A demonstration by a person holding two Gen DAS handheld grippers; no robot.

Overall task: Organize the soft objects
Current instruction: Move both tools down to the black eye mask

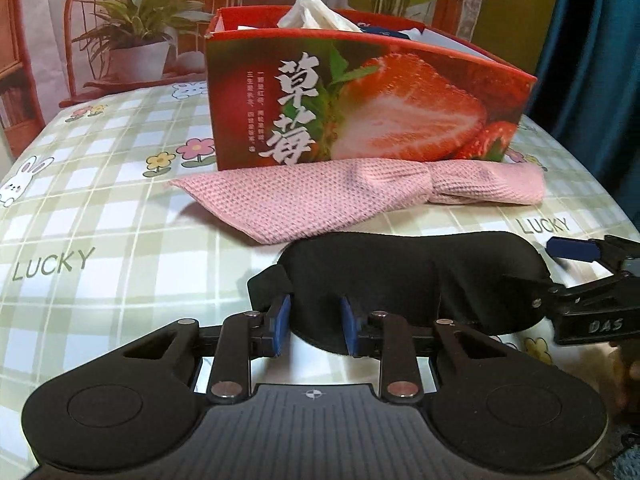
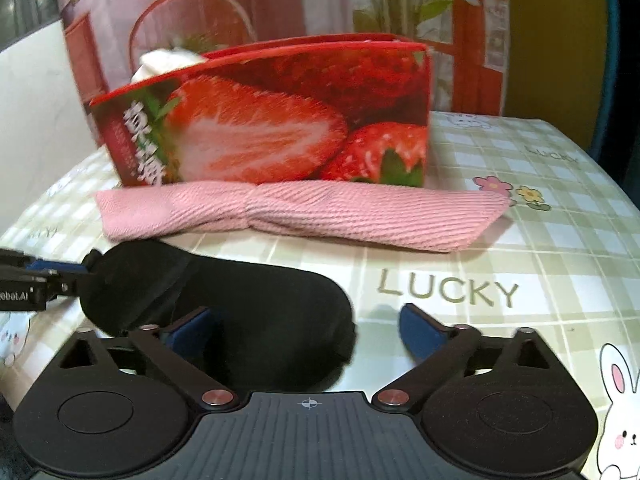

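A black sleep mask lies on the checked tablecloth. My left gripper has its blue pads on either side of the mask's near edge, narrowly apart; whether they pinch it I cannot tell. In the right wrist view my right gripper is open wide, its left pad against the mask and its right pad over bare cloth. A pink waffle cloth lies folded behind the mask, in front of a red strawberry box holding white tissue. The cloth and box show in the right view too.
The right gripper's fingers enter the left view at the mask's right end. The left gripper shows at the left edge of the right view. A printed backdrop stands behind the table; a blue curtain hangs at right.
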